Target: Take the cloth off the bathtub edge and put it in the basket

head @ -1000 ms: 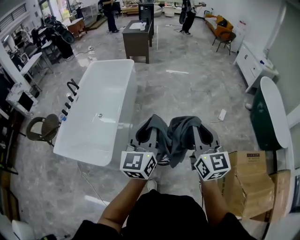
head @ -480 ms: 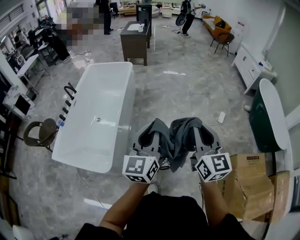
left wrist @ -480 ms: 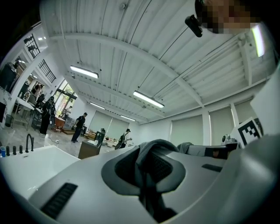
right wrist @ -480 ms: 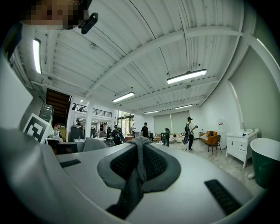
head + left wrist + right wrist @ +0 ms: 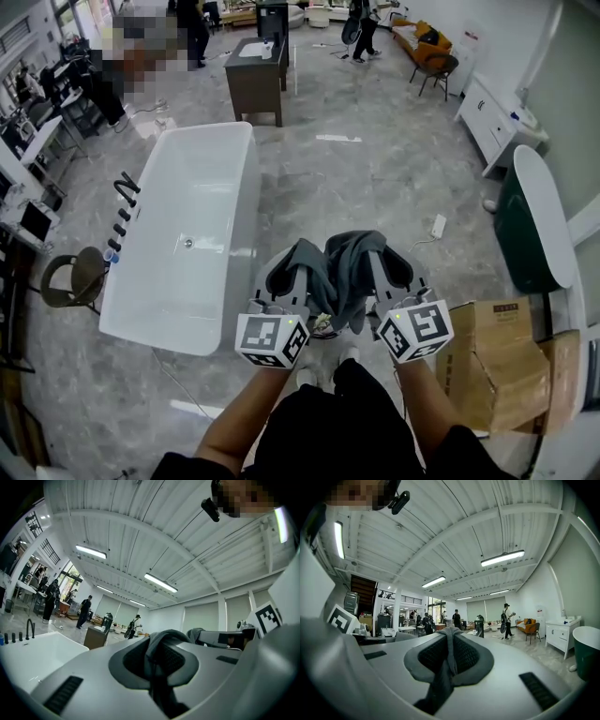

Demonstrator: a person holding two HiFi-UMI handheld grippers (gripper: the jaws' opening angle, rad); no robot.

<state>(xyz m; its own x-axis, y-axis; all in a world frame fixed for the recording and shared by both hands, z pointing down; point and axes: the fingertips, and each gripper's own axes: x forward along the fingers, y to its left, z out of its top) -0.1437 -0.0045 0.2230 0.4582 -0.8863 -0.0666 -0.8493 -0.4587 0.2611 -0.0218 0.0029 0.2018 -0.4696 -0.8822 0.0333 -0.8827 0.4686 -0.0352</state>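
Observation:
A grey cloth (image 5: 343,270) hangs in the air in front of the person, bunched between both grippers and off the white bathtub (image 5: 178,253). My left gripper (image 5: 298,262) is shut on the cloth's left part, my right gripper (image 5: 382,258) on its right part. In the left gripper view a fold of cloth (image 5: 159,641) is pinched between the shut jaws. In the right gripper view a strip of the cloth (image 5: 449,644) runs up between the shut jaws. The tub stands to the left of both grippers. No basket is in view.
A cardboard box (image 5: 497,361) sits at the right by the person's feet, with a dark green tub (image 5: 525,225) behind it. A dark vanity cabinet (image 5: 255,80) stands beyond the bathtub, and a round stool (image 5: 70,281) is at its left. People stand far back.
Both grippers keep their hold on the cloth. The head view has shifted, so the bathtub and the grippers sit a little further left in the frame.

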